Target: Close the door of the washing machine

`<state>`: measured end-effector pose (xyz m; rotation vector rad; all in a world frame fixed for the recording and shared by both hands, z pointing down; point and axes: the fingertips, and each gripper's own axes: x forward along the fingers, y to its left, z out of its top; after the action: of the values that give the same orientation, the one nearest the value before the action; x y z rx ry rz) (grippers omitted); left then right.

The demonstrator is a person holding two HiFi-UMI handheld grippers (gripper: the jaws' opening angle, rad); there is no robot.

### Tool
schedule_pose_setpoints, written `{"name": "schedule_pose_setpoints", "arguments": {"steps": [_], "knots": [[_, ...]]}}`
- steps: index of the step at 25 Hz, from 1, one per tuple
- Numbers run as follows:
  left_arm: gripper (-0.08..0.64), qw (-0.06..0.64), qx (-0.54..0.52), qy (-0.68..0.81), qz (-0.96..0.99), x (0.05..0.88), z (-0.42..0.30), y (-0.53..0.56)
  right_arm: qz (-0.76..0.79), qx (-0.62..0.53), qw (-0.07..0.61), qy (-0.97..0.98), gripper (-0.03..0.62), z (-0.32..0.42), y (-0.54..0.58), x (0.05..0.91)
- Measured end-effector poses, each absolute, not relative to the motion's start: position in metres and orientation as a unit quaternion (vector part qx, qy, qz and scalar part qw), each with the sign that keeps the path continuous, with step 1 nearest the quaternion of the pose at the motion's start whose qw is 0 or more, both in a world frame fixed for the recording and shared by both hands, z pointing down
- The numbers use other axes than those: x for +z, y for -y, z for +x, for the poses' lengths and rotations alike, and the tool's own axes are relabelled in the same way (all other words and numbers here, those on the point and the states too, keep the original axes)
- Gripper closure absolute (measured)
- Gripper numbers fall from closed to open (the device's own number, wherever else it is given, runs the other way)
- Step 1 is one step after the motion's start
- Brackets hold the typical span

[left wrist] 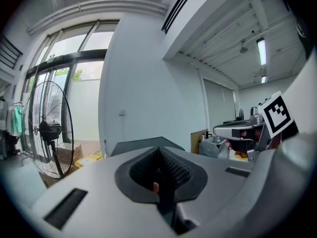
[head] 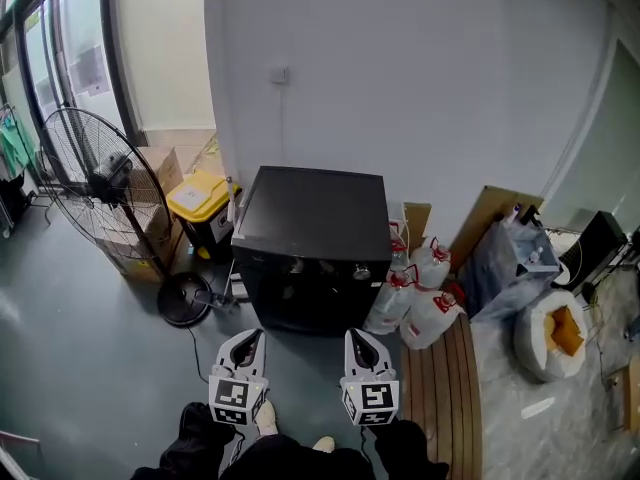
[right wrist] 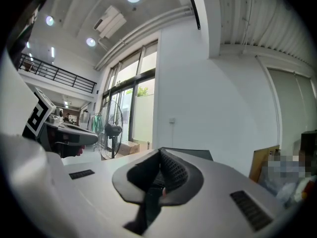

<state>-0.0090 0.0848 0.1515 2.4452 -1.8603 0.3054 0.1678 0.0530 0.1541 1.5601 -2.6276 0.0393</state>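
The black washing machine (head: 312, 230) stands against the white wall, and its dark front (head: 305, 303) looks flush, with no door standing out. Its flat top also shows in the left gripper view (left wrist: 148, 144) and the right gripper view (right wrist: 194, 154). Both grippers hang side by side just in front of the machine, apart from it. My left gripper (head: 247, 336) is shut with nothing between its pads, which meet in its own view (left wrist: 159, 156). My right gripper (head: 358, 335) is likewise shut and empty (right wrist: 161, 156).
A standing floor fan (head: 100, 183) is at the left, with a yellow-lidded bin (head: 200, 200) and cardboard boxes (head: 160, 173) behind it. Several water jugs (head: 415, 303) crowd the machine's right side, above a slatted wooden board (head: 440, 388). Bags (head: 550, 333) lie further right.
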Motion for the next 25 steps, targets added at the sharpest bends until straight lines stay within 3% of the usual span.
{"name": "schedule_pose_setpoints", "arguments": {"steps": [25], "knots": [[0.535, 0.032, 0.094, 0.606, 0.789, 0.151, -0.010, -0.098, 0.503, 0.004, 0.045, 0.863, 0.577, 0.163, -0.069, 0.151]]}}
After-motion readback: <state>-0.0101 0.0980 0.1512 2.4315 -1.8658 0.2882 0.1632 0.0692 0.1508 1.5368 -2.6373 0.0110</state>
